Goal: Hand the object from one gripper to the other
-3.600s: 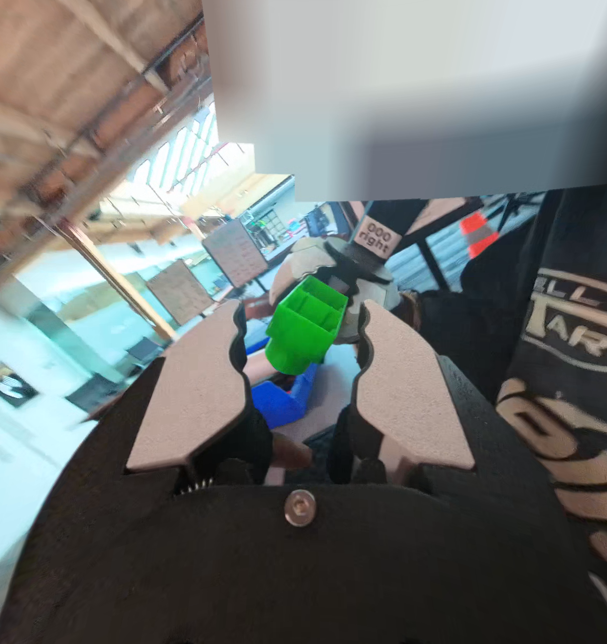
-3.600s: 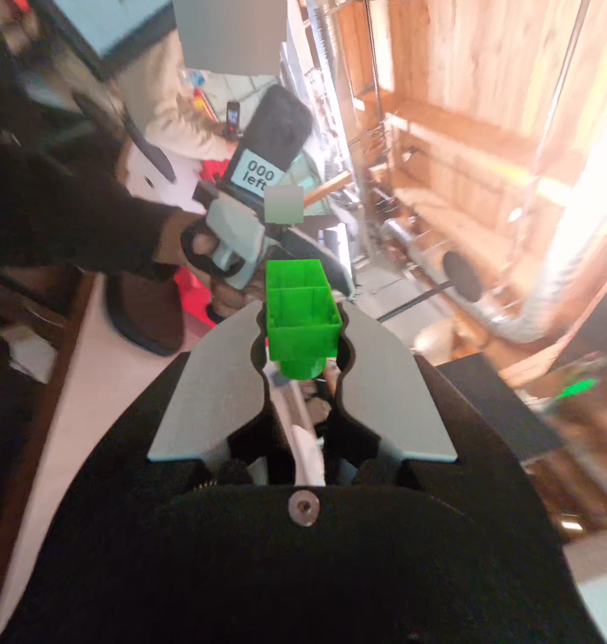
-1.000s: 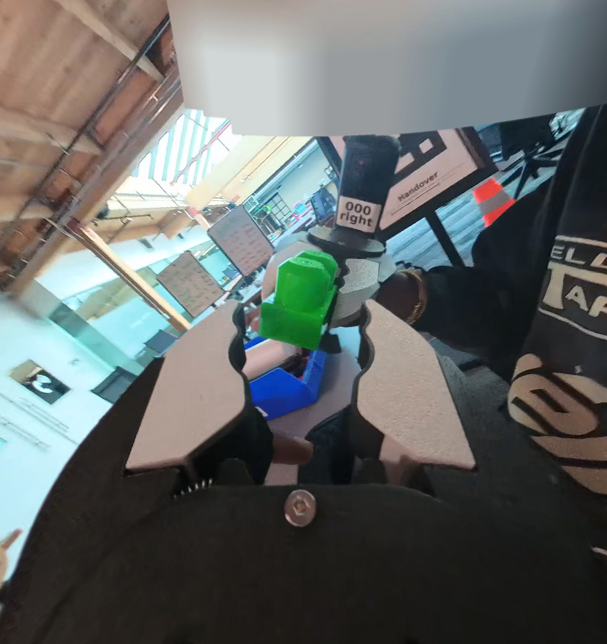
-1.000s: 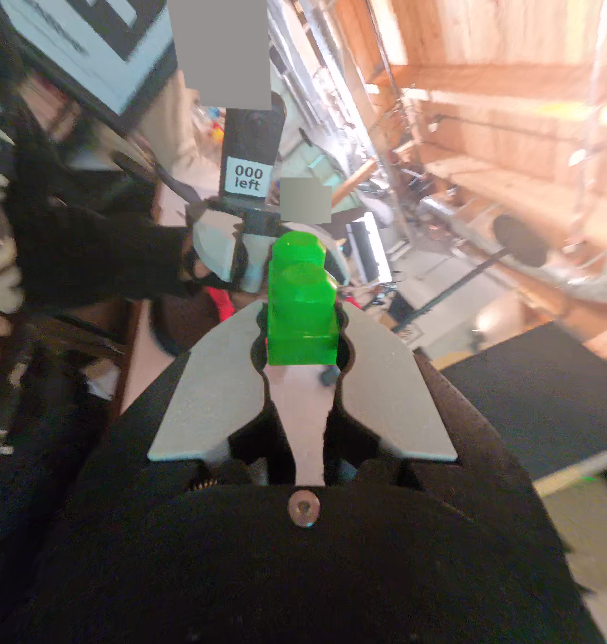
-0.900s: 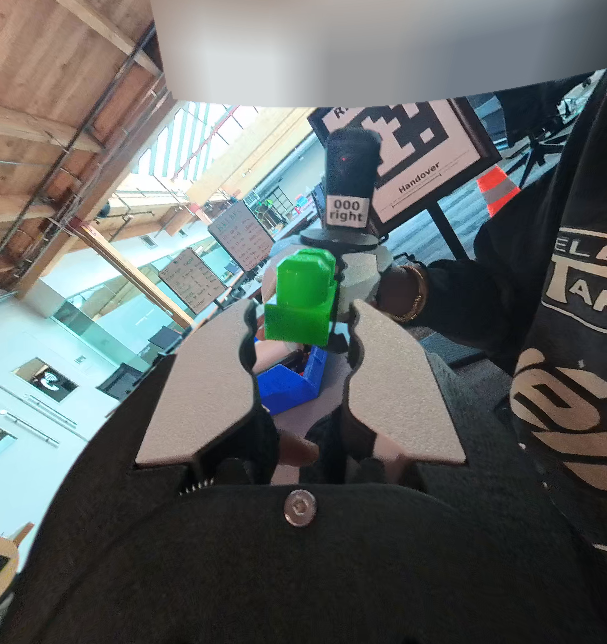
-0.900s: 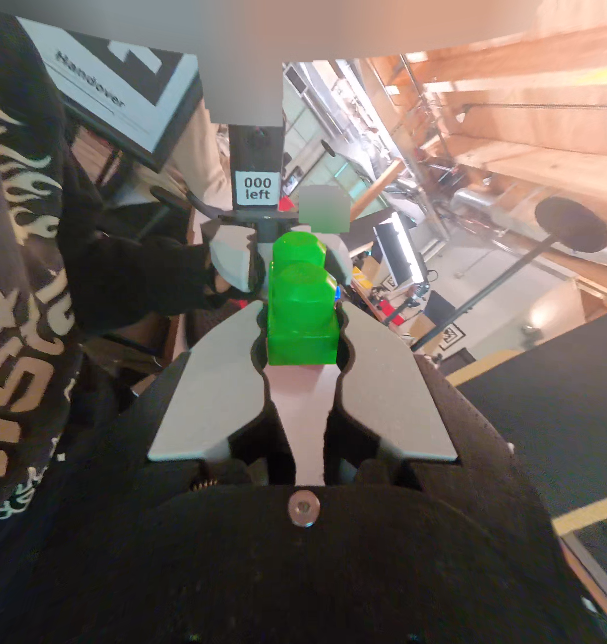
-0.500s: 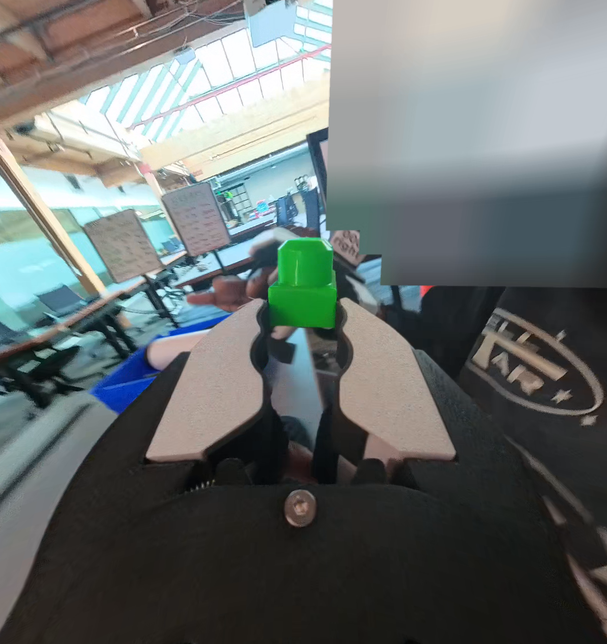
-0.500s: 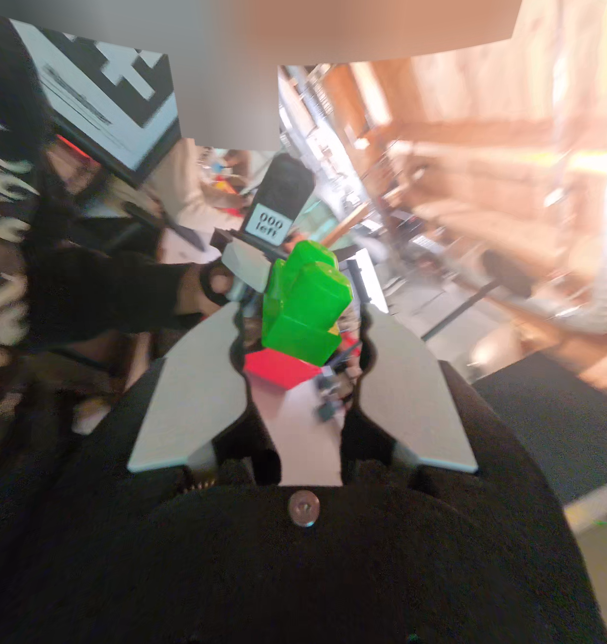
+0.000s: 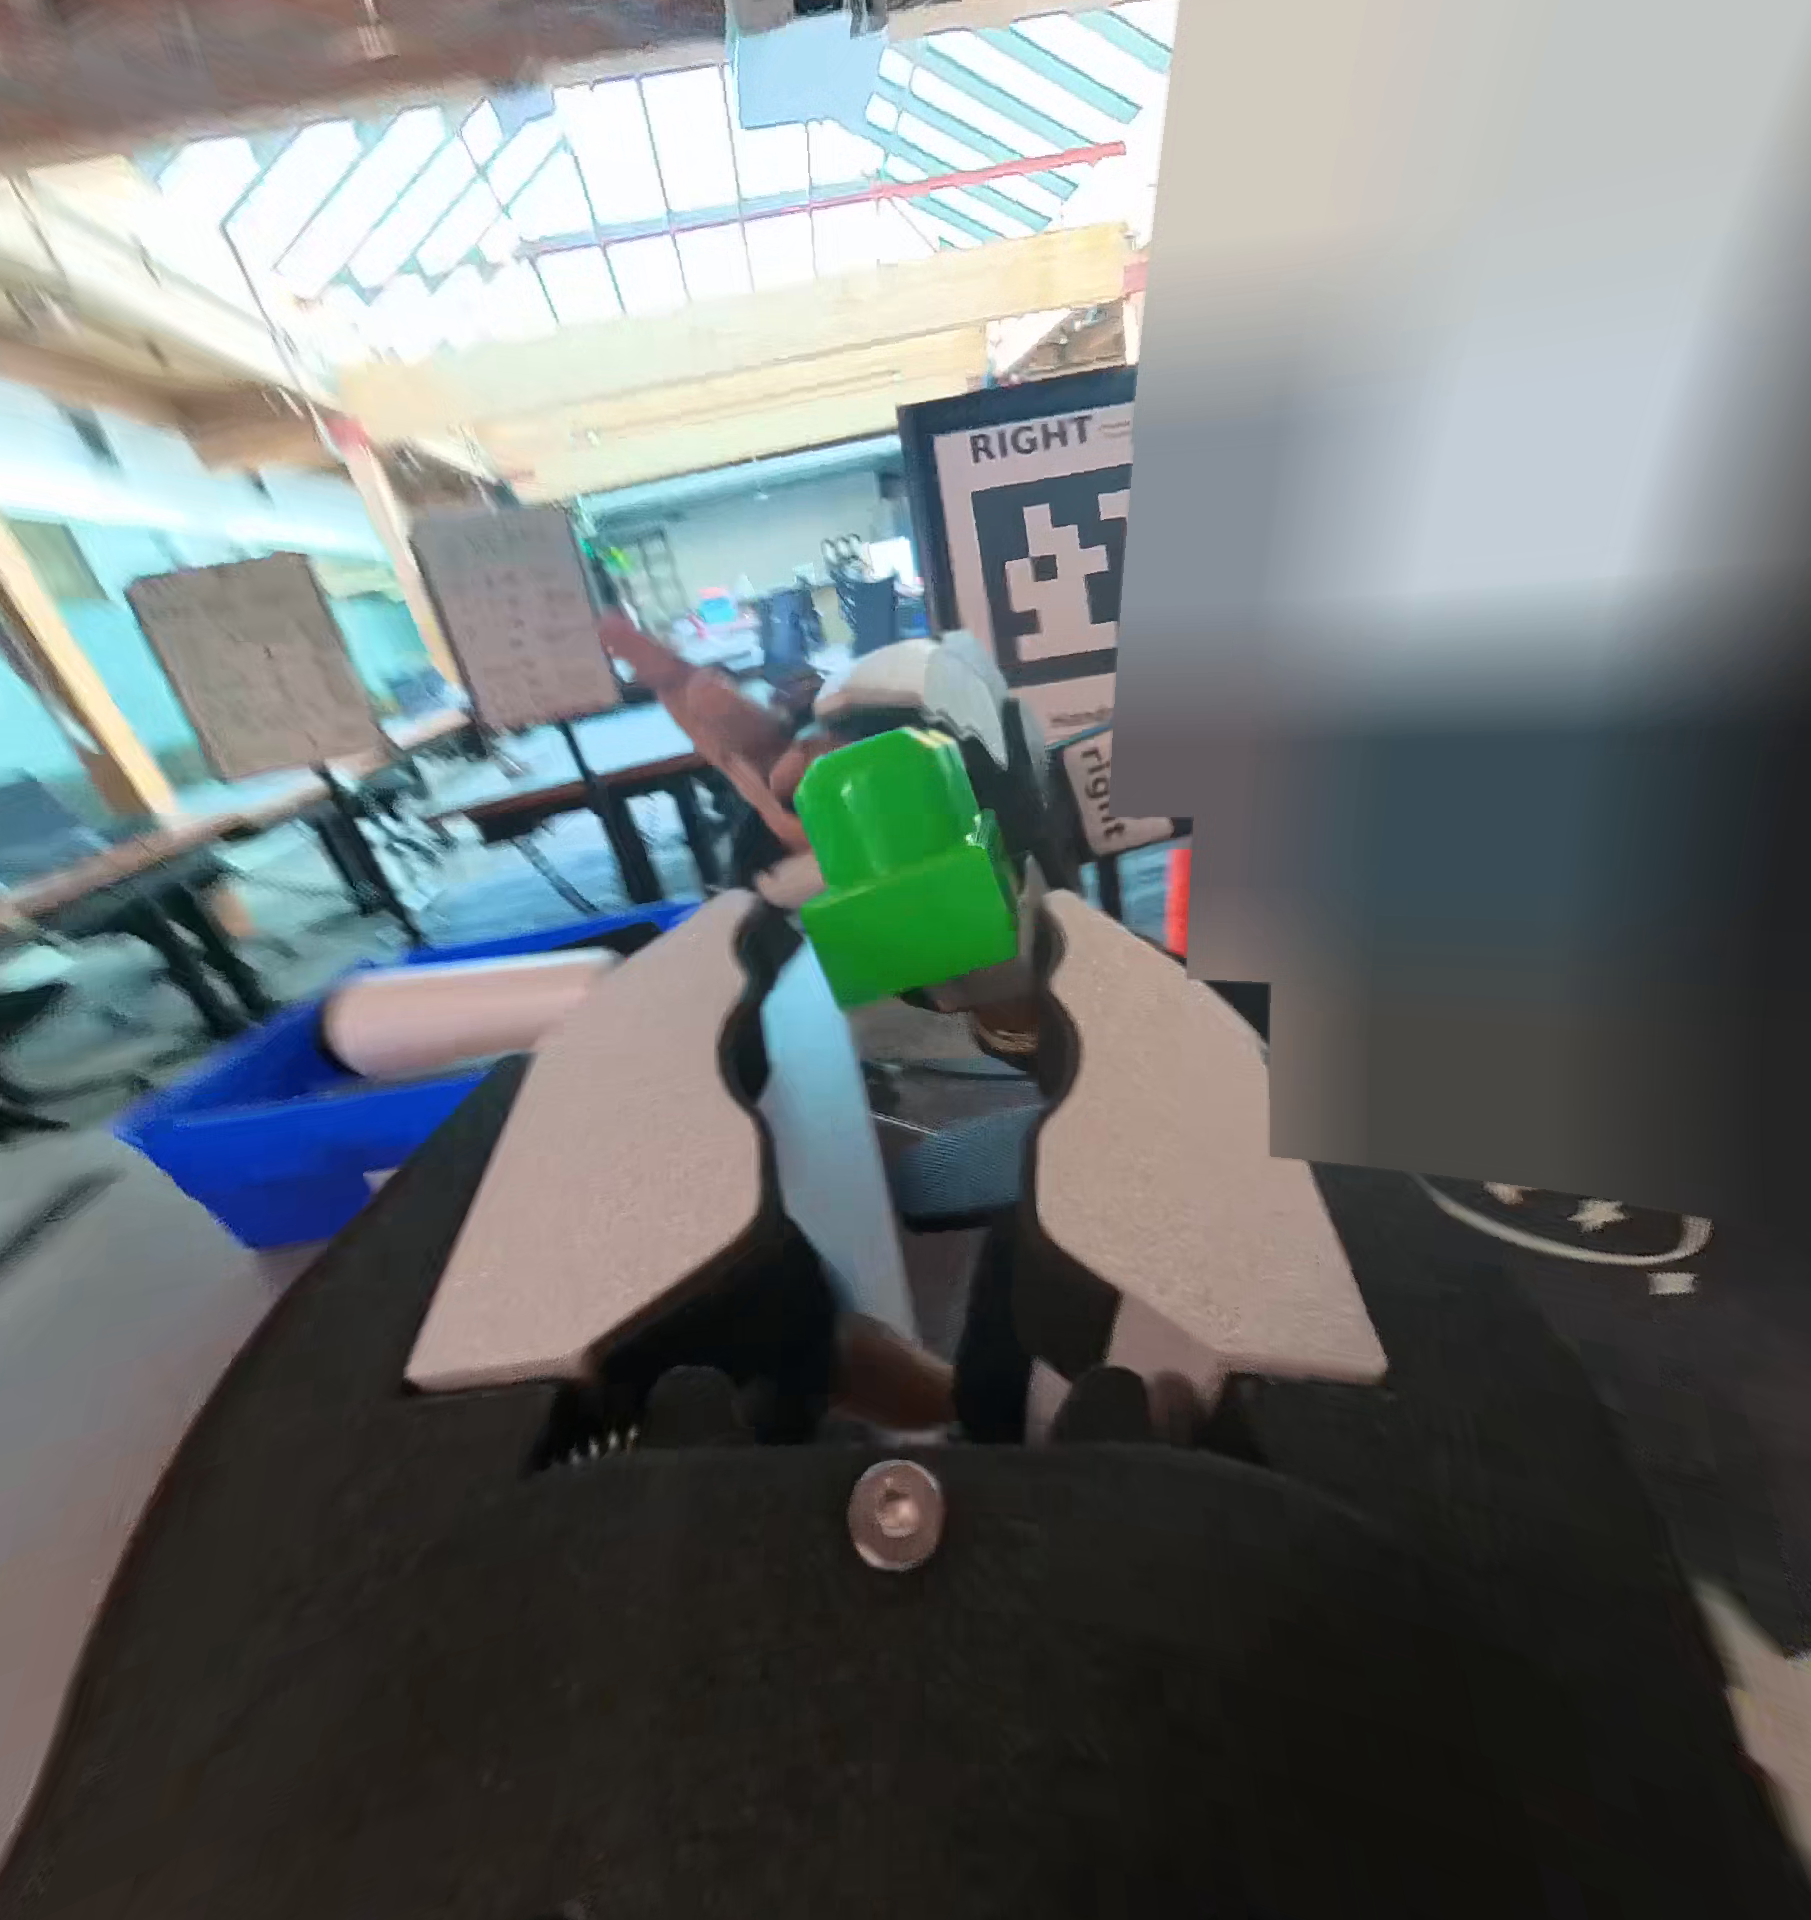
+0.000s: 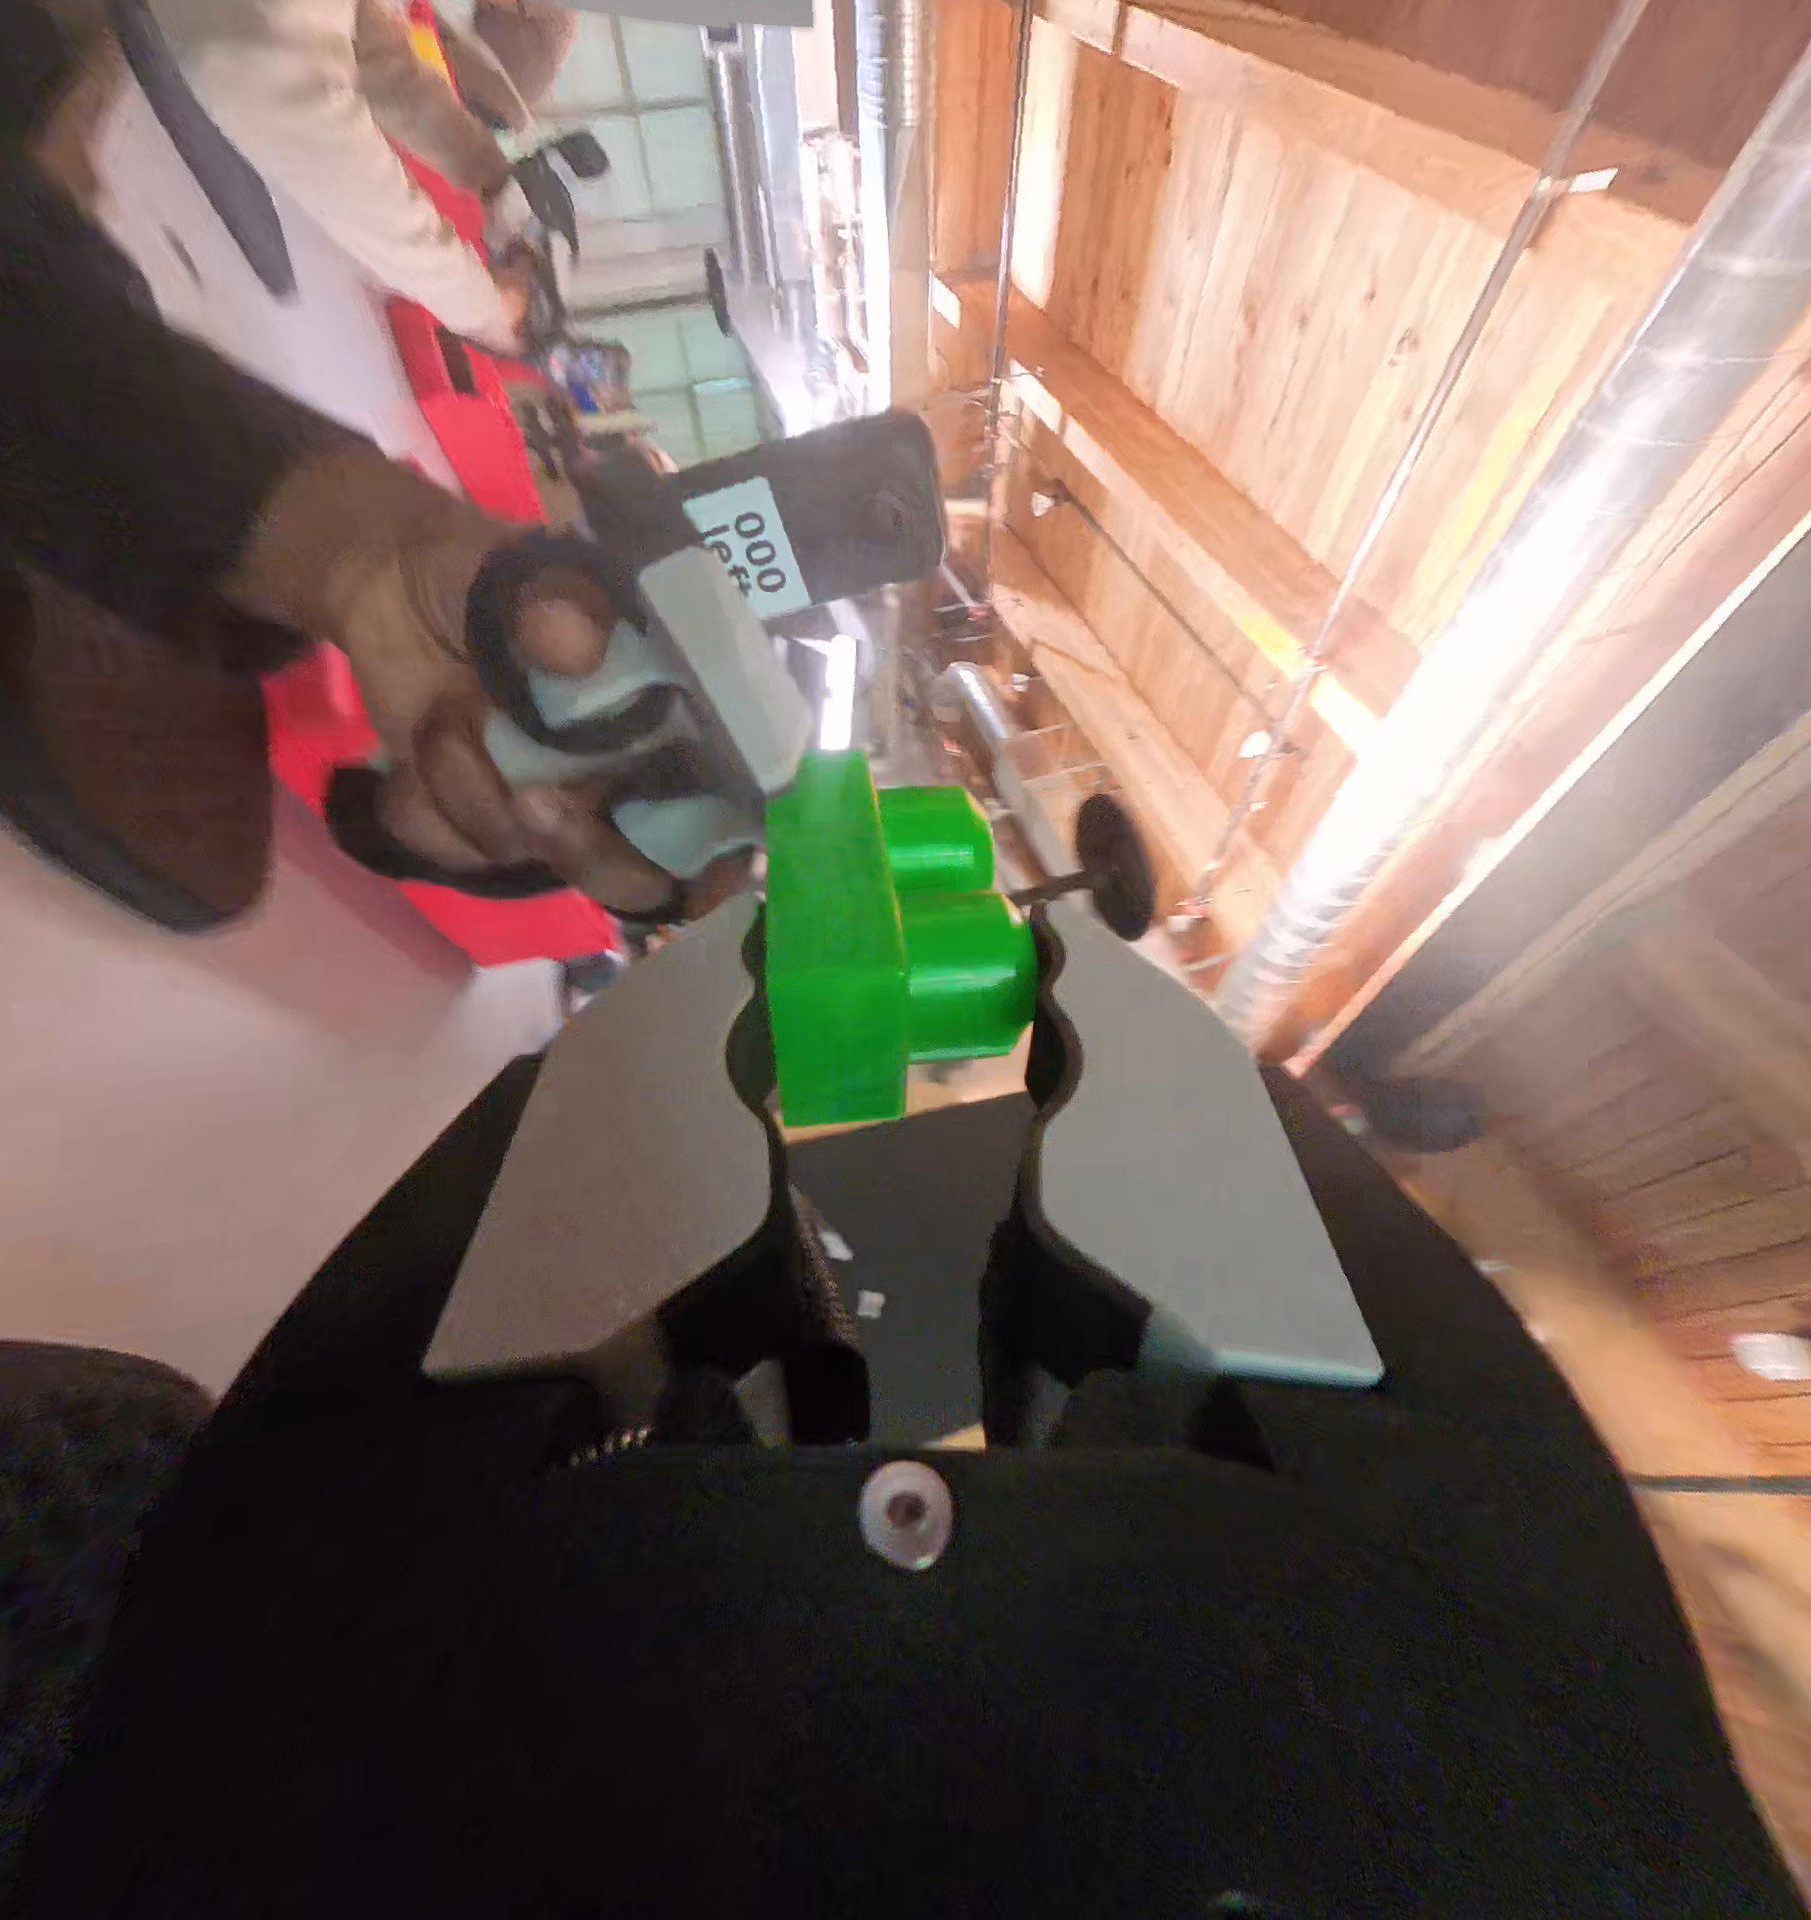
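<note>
mid-handover: right hand-held gripper (image 10: 896, 997) is clamped on the green block (image 10: 880, 961), left hand-held gripper (image 9: 896, 961) sits apart around it, so next the left needs to pull clear

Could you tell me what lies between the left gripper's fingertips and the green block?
Nothing: the left wrist view shows bare gaps between the left gripper and the green block on both sides. The right gripper clamps it.

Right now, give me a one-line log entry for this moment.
phase: handover | green block: clamped base-to-stud in right claw | left claw: open, block at its tips, apparently not gripped
</note>
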A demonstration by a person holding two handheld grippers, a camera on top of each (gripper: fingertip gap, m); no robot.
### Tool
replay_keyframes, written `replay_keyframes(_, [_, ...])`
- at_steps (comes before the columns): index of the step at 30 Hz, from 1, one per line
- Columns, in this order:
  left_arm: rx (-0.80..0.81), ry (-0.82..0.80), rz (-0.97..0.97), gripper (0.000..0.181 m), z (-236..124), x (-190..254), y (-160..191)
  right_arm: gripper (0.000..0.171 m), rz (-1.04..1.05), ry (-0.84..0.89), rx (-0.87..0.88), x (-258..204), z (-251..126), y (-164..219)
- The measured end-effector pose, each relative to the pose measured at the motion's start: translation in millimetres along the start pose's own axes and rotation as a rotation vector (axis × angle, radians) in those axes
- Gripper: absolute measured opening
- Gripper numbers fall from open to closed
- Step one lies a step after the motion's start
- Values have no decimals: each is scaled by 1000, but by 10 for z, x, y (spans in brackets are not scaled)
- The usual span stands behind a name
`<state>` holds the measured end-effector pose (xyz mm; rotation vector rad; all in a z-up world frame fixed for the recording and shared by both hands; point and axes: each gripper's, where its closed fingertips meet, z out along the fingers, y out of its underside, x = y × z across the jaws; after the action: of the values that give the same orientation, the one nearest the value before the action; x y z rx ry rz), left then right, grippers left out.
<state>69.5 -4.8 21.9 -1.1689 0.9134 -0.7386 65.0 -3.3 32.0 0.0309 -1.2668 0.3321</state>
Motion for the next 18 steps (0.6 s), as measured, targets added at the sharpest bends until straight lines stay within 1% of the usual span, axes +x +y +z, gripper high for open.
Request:
replay_keyframes(1, [10, -32, 93, 57, -4, -7, -16, 46, 90, -29, 11, -11, 2, -5])
replay_keyframes(2, [10, -63, 199, 62, -12, -7, -28, 46, 181, -57, 18, -20, 3, -2])
replay_keyframes(4, [-6, -107, 400, 66, -20, 27, -46, 46, 350, -123, 31, -61, 2, 6])
replay_keyframes(6, [-30, -124, 514, 67, -9, 75, -45, 46, 479, -175, 55, -101, 0, -8])
replay_keyframes(8, [-56, -137, 548, 64, 11, 83, -28, 47, 557, -208, 82, -124, -1, -41])
replay_keyframes(10, [-57, -137, 558, 56, 23, 90, -18, 46, 589, -232, 100, -146, -5, -78])
replay_keyframes(12, [-32, -127, 545, 51, 27, 105, -36, 47, 594, -258, 90, -184, -4, -85])
replay_keyframes(14, [-16, -94, 528, 49, 30, 142, -30, 47, 601, -269, 96, -201, -1, -108])
replay_keyframes(15, [-23, -77, 515, 46, 31, 154, -13, 47, 607, -270, 102, -202, -1, -120])
replay_keyframes(18, [-47, -77, 497, 45, 24, 130, -1, 47, 617, -281, 84, -221, 0, -95])
